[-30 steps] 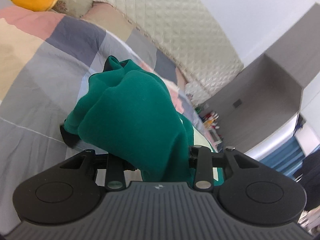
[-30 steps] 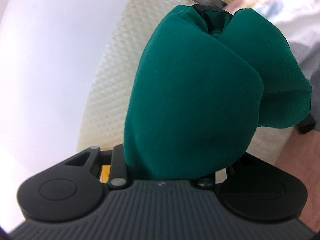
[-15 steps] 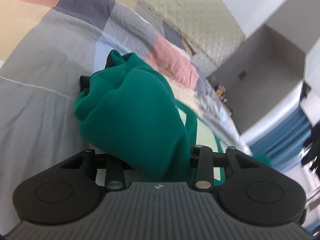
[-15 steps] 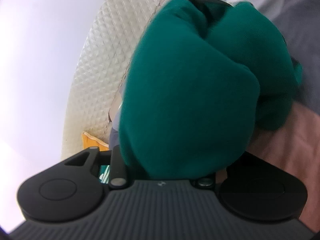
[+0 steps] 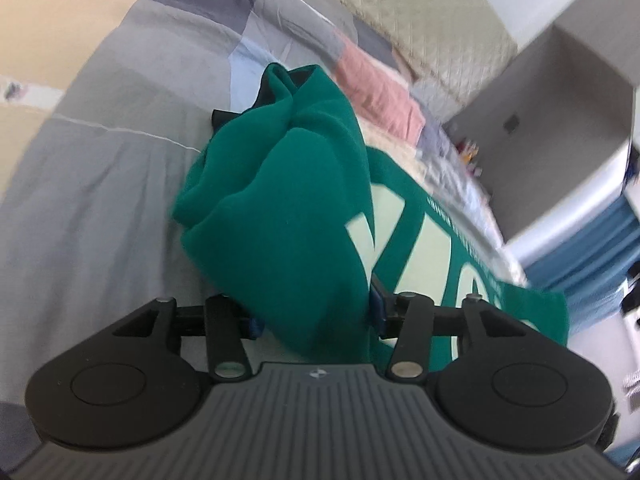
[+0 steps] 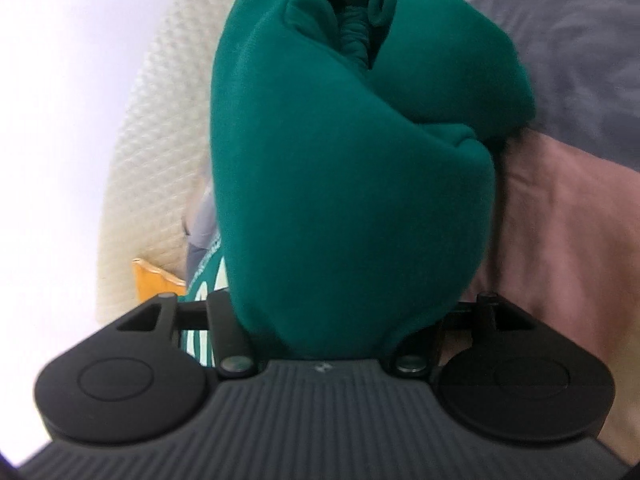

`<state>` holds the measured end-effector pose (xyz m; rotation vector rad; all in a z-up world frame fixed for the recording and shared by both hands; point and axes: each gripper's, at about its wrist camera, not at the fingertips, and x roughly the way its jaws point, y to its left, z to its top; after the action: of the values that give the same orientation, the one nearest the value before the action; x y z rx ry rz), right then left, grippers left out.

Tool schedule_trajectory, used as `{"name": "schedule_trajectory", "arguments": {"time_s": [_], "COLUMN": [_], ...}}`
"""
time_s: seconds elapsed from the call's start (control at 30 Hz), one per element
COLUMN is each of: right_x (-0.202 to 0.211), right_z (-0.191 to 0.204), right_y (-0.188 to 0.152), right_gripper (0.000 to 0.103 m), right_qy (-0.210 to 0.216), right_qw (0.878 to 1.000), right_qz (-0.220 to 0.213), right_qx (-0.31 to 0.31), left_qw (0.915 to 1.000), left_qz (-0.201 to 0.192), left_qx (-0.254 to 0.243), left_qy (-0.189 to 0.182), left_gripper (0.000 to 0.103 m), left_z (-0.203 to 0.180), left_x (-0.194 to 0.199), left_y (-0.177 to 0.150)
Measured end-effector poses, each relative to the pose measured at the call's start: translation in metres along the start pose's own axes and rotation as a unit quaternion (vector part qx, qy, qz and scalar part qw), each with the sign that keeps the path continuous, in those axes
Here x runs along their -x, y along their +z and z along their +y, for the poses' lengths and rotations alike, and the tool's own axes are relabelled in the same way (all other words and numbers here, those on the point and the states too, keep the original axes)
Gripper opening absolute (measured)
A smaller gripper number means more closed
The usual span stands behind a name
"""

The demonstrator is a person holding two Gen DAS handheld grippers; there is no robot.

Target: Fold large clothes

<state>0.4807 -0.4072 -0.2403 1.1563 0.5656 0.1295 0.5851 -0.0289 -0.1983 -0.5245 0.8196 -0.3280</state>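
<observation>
A dark green garment [image 5: 288,208] with large pale lettering [image 5: 420,248] lies partly spread on the bed to the right of my left gripper. A bunched fold of it fills my left gripper [image 5: 264,96], whose jaws are opening; the cloth drapes over both fingers and hides the pads. In the right wrist view another thick fold of the same green garment [image 6: 352,184] sits between the fingers of my right gripper [image 6: 348,8]. Its jaws are opening too, with the cloth still gathered at the tips. Both grippers are low over the patchwork bedcover [image 5: 100,200].
The bedcover has grey, pink and beige patches, with a pink patch [image 6: 560,216] right of my right gripper. A cream quilted headboard [image 5: 420,20] runs along the far side. A grey wardrobe [image 5: 560,128] and blue curtain [image 5: 592,264] stand beyond the bed. An orange pillow corner [image 6: 156,280] shows.
Both grippers have sunk toward the bed with the green cloth. The lettered part of the garment has come into the left view, lying on the cover. The finger bases have spread a little.
</observation>
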Motion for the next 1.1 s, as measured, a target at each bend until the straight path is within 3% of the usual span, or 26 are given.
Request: {"name": "schedule_trajectory", "arguments": {"time_s": [0.17, 0.3, 0.43, 0.53, 0.8, 1.1], "right_x": [0.042, 0.078, 0.134, 0.164, 0.238, 0.320], "right_z": [0.021, 0.051, 0.086, 0.122, 0.193, 0.239], "right_y": [-0.017, -0.018, -0.024, -0.030, -0.061, -0.125], "right_gripper": [0.060, 0.060, 0.060, 0.060, 0.060, 0.060], "right_qy": [-0.038, -0.052, -0.032, -0.023, -0.005, 0.004], "right_qw": [0.999, 0.998, 0.996, 0.993, 0.983, 0.963], "right_qz": [-0.009, -0.015, -0.036, -0.046, -0.059, -0.057], "right_qx": [0.018, 0.044, 0.077, 0.103, 0.176, 0.262], "left_qw": [0.9978, 0.9975, 0.9972, 0.9948, 0.9874, 0.9816], "left_qz": [0.016, -0.012, -0.039, -0.048, -0.066, -0.097], "left_qx": [-0.052, -0.064, -0.064, -0.089, -0.140, -0.164], "left_qy": [0.038, 0.028, 0.005, 0.010, 0.035, 0.008], "left_gripper": [0.056, 0.056, 0.056, 0.056, 0.056, 0.061], "left_z": [-0.021, -0.044, -0.077, -0.108, -0.165, -0.198], "left_x": [0.037, 0.083, 0.141, 0.180, 0.285, 0.395], "left_y": [0.003, 0.005, 0.008, 0.005, -0.023, -0.081]}}
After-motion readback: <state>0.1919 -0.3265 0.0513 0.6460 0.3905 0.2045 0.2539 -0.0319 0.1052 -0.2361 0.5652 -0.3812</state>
